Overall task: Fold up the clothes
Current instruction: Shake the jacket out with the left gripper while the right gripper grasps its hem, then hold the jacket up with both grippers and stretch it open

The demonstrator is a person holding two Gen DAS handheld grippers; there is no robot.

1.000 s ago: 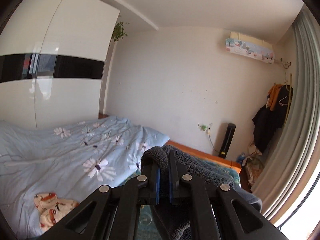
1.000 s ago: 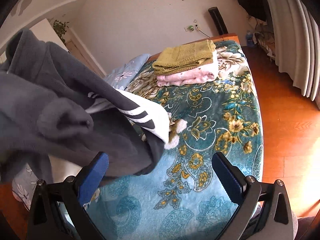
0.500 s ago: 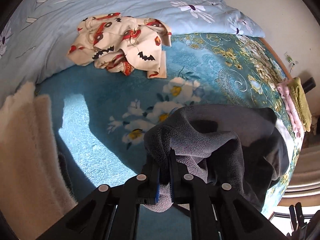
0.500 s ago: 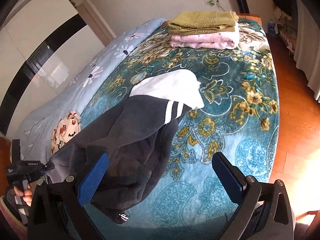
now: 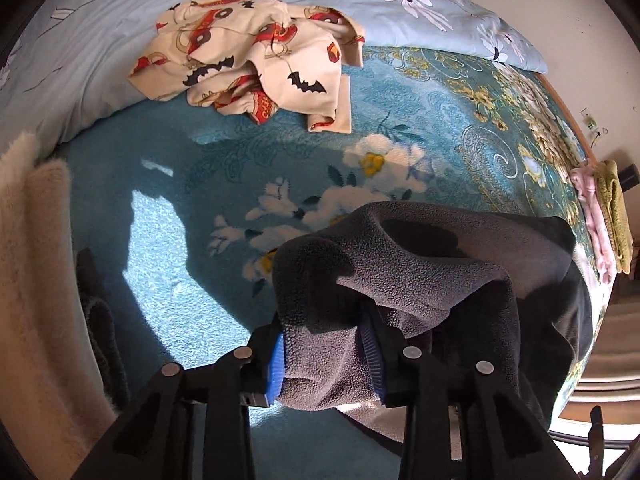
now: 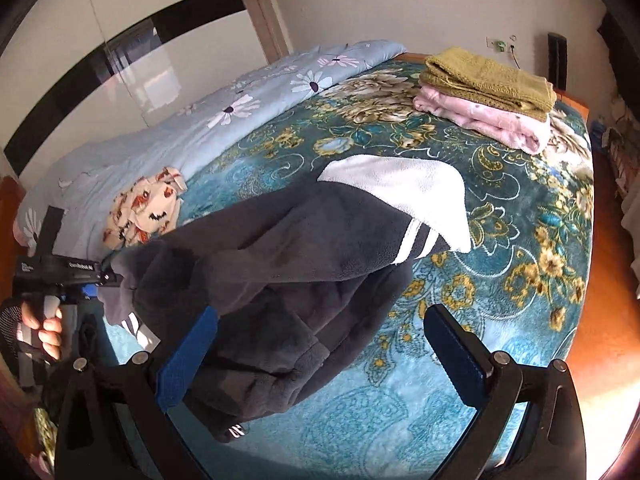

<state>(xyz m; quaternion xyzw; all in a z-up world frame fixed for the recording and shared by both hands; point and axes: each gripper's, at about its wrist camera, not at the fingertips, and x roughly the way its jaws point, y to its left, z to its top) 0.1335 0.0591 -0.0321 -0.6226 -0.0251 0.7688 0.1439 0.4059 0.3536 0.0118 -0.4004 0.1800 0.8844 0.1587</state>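
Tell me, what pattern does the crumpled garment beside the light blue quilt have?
Cream with black bats and red-orange prints, best seen in the left wrist view: crumpled garment.

A home bedroom: wide bed under a teal floral blanket (image 6: 520,240), pale blue daisy duvet (image 6: 224,120) alongside, glossy white wardrobe (image 6: 100,40) with a black band, folded laundry stack (image 6: 488,96) at the far end

The right gripper (image 6: 320,344) is wide open, holding nothing. A dark grey fleece top (image 6: 280,256) with a white part lies on the blue flowery blanket (image 6: 520,264). Far off, the left gripper (image 6: 106,274) pinches its edge. Folded towels (image 6: 488,96) sit behind.
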